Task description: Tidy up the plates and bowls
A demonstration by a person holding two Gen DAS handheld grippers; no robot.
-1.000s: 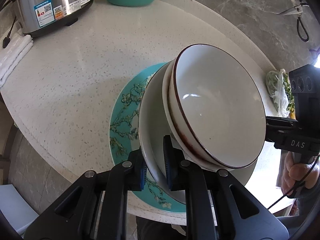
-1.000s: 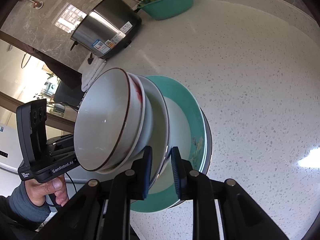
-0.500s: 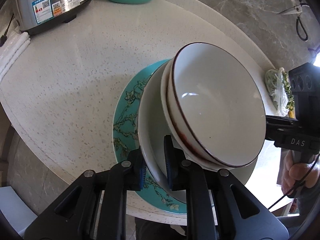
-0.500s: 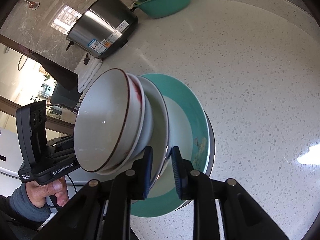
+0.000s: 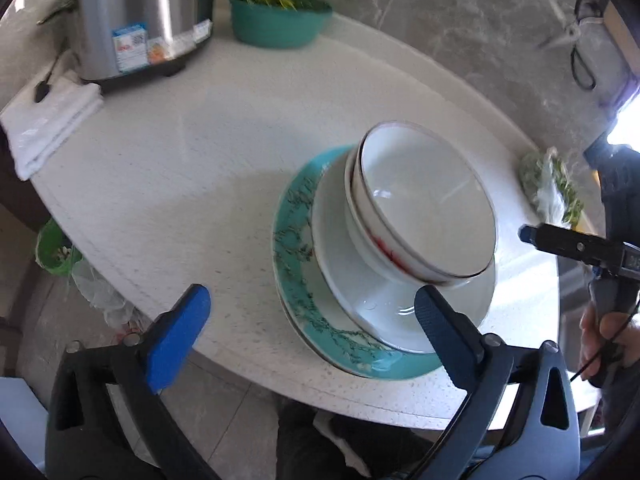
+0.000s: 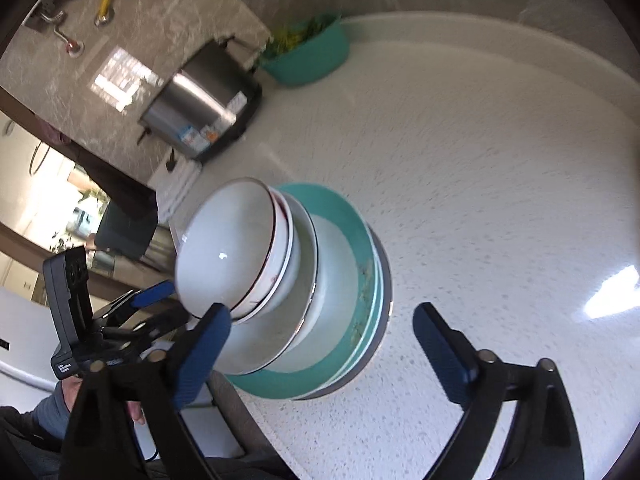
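A stack stands on the white speckled round table point(image 5: 168, 168): a teal flowered plate point(image 5: 292, 248) at the bottom, a white deep plate point(image 5: 340, 280) on it, and nested white bowls with a dark rim point(image 5: 424, 200) on top. The same stack shows in the right wrist view, with the bowls point(image 6: 232, 256) above the teal plate point(image 6: 360, 240). My left gripper point(image 5: 308, 316) is open and empty, just short of the stack's near edge. My right gripper point(image 6: 320, 332) is open and empty at the stack's opposite side.
A steel rice cooker point(image 5: 144, 20) and a teal basin of greens point(image 5: 276, 20) stand at the far edge. A folded white towel point(image 5: 44, 124) lies at the left. A bag of greens point(image 5: 552, 188) lies at the right edge.
Both grippers were shut on the white deep plate's rim; both have opened and pulled back. The stack now rests on the table.
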